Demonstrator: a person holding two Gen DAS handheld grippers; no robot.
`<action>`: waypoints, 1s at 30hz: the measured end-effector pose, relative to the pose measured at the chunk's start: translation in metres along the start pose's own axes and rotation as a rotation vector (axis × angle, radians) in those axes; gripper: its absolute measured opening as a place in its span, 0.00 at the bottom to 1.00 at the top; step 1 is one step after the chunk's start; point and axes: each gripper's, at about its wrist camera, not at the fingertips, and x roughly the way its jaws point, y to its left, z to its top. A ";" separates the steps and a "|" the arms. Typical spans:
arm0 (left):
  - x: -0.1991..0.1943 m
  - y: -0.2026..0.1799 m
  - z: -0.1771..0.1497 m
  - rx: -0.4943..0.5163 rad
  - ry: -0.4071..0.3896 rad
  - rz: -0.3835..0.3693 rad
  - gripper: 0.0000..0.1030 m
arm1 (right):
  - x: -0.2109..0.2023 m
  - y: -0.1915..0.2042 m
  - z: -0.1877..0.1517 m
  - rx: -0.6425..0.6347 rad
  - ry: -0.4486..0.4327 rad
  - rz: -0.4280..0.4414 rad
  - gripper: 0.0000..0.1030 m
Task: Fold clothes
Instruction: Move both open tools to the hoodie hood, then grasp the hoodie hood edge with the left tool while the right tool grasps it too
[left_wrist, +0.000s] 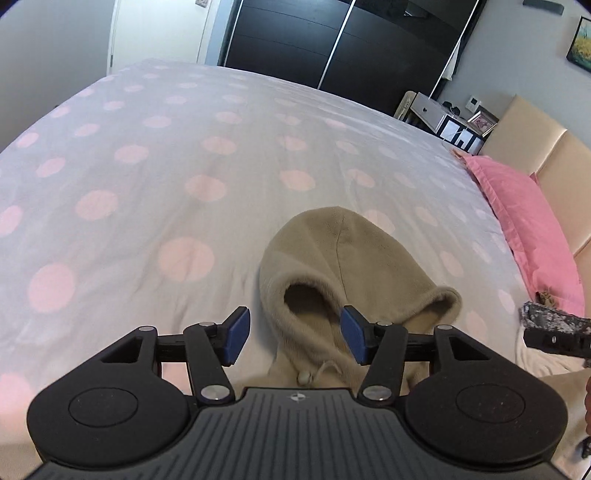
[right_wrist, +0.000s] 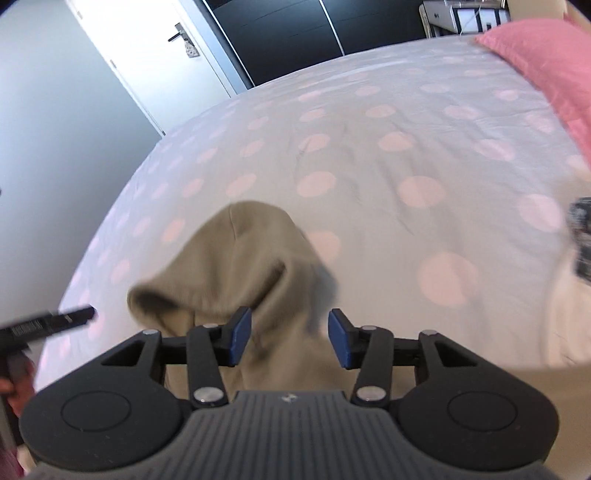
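A beige fleece hoodie (left_wrist: 332, 258) lies on the bed, hood pointing away from me, drawstring near the collar. It also shows in the right wrist view (right_wrist: 240, 258). My left gripper (left_wrist: 295, 338) is open and empty, hovering over the hood opening. My right gripper (right_wrist: 290, 338) is open and empty above the hood's right side, with the view blurred. The right gripper's body shows at the right edge of the left wrist view (left_wrist: 554, 334); the left gripper's body shows at the left edge of the right wrist view (right_wrist: 48, 321).
The bed cover (left_wrist: 147, 184) is pale grey with pink dots. A pink pillow (left_wrist: 528, 221) lies by the beige headboard (left_wrist: 554, 147). A dark wardrobe (left_wrist: 332, 40), a white door (right_wrist: 147, 48) and a small desk (left_wrist: 436, 114) stand beyond the bed.
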 end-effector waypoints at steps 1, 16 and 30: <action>0.011 0.001 0.003 -0.001 -0.001 0.007 0.51 | 0.014 0.001 0.008 0.009 0.005 0.007 0.50; 0.127 0.033 0.005 -0.010 0.039 -0.002 0.51 | 0.160 0.006 0.052 -0.147 0.045 -0.095 0.47; 0.070 0.009 -0.011 0.234 -0.133 0.004 0.07 | 0.103 0.033 0.033 -0.362 -0.144 -0.036 0.08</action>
